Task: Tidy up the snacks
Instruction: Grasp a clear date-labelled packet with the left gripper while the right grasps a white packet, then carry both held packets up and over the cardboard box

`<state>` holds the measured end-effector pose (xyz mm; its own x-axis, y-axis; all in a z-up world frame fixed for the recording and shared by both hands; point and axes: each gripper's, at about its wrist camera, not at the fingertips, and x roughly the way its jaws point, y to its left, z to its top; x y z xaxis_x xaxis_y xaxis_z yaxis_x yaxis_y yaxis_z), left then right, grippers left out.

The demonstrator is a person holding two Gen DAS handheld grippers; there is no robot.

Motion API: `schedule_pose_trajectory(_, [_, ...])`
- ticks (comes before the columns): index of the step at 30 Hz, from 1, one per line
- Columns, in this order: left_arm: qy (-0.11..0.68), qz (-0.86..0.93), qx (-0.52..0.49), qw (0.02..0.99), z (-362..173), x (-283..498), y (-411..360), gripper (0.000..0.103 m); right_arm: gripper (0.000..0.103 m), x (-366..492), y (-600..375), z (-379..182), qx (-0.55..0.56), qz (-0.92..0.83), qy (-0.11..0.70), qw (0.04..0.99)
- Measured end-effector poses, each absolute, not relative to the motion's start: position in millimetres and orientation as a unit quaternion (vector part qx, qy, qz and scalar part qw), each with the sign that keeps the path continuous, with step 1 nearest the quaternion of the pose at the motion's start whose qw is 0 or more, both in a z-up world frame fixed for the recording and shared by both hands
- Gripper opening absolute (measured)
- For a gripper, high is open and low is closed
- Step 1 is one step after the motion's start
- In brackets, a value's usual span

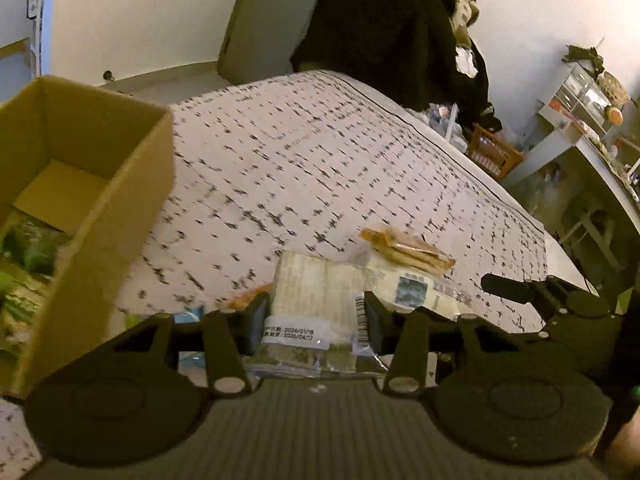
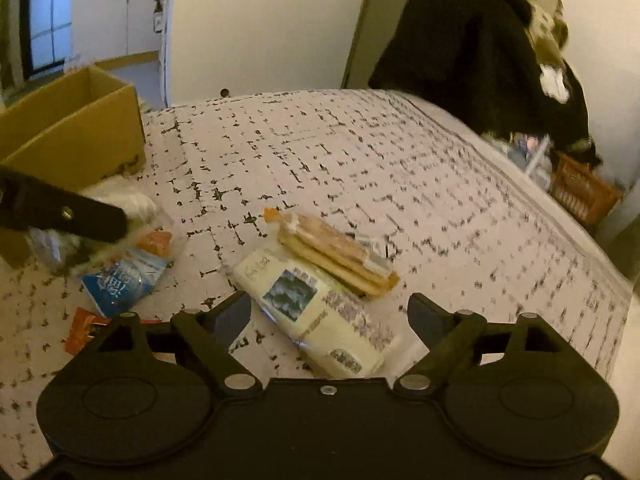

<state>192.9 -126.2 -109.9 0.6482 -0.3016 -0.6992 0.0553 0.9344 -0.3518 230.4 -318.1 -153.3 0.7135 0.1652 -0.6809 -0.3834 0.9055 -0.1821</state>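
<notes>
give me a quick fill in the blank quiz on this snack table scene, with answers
1. The left tool is shut on a clear ____.
2. The brown cardboard box has its top ____.
3. The wafer pack lies partly on the ____ packet.
4. The right tool holds ____.

Answers: snack packet; open; cream; nothing

Cardboard box (image 1: 86, 184) cut by left frame edge; green packets (image 1: 28, 248) inside blurred. Red packet (image 2: 86, 330) half hidden behind right gripper's fingers (image 2: 230, 316).
</notes>
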Motion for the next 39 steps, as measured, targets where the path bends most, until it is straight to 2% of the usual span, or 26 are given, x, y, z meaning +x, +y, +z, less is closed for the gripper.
schedule_pose_trajectory(11, [0.406,-0.069,-0.165,0.896,-99,172,-97,0.047,0.083,231,-299,-168,-0.178,0.146,0.406,0.884])
schedule_pose_trajectory(12, [0.407,-0.067,-0.167,0.895,-99,169,-95,0.047,0.075,231,-299,-166,-0.17,0.144,0.41,0.885])
schedule_pose_trajectory(13, [0.408,-0.066,-0.169,0.895,-99,167,-93,0.047,0.062,231,-298,-164,-0.166,0.137,0.413,0.885])
schedule_pose_trajectory(15, [0.407,-0.065,-0.171,0.895,-97,161,-89,0.047,0.048,232,-298,-160,-0.161,0.119,0.419,0.886])
schedule_pose_trajectory(24, [0.393,-0.06,-0.181,0.899,-78,138,-74,0.047,0.033,218,-285,-139,-0.093,0.115,0.453,0.879])
schedule_pose_trajectory(30, [0.375,-0.06,-0.189,0.906,-61,127,-61,0.047,0.028,207,-284,-114,0.01,0.143,0.455,0.879])
schedule_pose_trajectory(39, [0.351,-0.058,-0.199,0.913,-42,112,-46,0.047,0.027,191,-273,-91,0.074,0.165,0.431,0.884])
